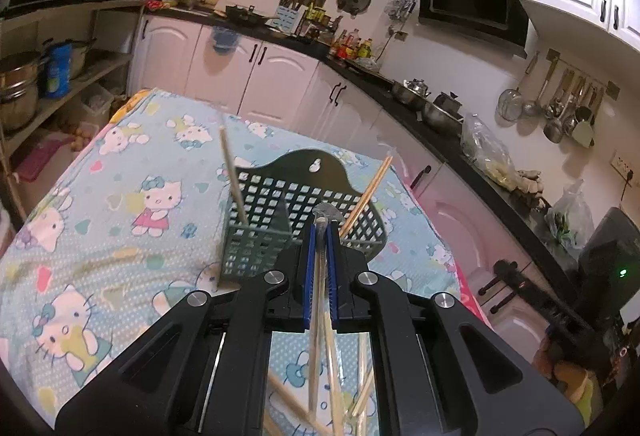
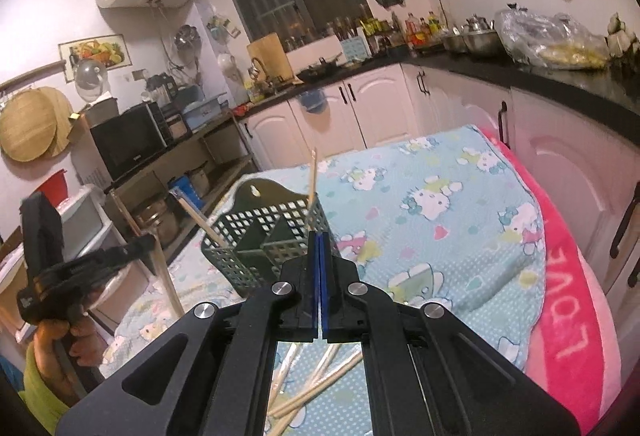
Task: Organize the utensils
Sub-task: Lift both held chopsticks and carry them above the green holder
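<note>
A dark green basket [image 1: 256, 256] with grid walls and inner dividers stands upright on the table, set back from its near edge. The table is covered by a light blue cloth [image 1: 120, 196] printed with cartoon cats. One chopstick [image 1: 232, 176] stands nearly upright in the basket's left front corner. Two more [image 1: 372, 192] lean out over its right side.

The left gripper [image 1: 322, 236] is just in front of the basket, above the cloth. Its blue pads [image 1: 307, 276] are clamped on a thin stick [image 1: 318, 296] that runs lengthwise between them. A greyish tip shows past the fingertips; I cannot tell what kind of utensil it is. In the right wrist view the stick slants across that gripper's fingers, beside the basket's left wall.

The right gripper [image 2: 320, 248] is at the basket's near right corner. Its jaws are pressed together with nothing between them.

Several loose chopsticks [image 2: 320, 376] lie crossed on the cloth near the table's near edge, under both grippers.

A hand [image 2: 60, 336] with a green sleeve [image 2: 36, 396] grips the left gripper's handle at the table's left edge. A pink blanket [image 2: 568, 316] hangs over the right edge, beside white cabinets [image 2: 380, 108] under a black counter [image 2: 560, 76].
</note>
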Available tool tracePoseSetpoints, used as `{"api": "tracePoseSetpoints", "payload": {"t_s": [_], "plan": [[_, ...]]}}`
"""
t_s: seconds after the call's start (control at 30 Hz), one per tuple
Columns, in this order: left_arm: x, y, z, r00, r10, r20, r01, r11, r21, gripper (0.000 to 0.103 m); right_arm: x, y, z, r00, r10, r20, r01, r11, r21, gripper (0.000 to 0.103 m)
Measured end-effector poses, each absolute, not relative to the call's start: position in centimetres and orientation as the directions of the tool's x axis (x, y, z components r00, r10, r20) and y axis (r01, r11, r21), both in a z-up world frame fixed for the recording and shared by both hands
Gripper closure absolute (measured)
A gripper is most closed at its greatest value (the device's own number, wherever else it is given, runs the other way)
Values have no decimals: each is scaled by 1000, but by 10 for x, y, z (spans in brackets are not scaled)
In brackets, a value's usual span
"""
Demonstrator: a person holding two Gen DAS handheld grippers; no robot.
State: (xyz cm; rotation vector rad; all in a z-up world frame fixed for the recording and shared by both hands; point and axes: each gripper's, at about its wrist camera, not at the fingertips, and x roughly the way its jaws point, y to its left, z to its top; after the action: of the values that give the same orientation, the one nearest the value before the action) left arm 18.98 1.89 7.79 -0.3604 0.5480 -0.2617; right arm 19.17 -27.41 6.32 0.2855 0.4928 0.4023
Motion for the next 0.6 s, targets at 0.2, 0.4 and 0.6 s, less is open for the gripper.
{"api": "tracePoseSetpoints", "payload": {"t_s": [0.2,0.4,0.6], "plan": [[198,10,92,829,-351,-435,180,904,-388,102,208,-275,40,777,420,-469,-265,894,362,102],[204,5,112,840,-366,-401,210,901,-381,102,233,-276,10,724,397,-564,-211,906,367,102],[210,2,130,852,-368,-372,231,902,-364,102,261,-272,-28,667,338,-664,-144,933,330,101]]}}
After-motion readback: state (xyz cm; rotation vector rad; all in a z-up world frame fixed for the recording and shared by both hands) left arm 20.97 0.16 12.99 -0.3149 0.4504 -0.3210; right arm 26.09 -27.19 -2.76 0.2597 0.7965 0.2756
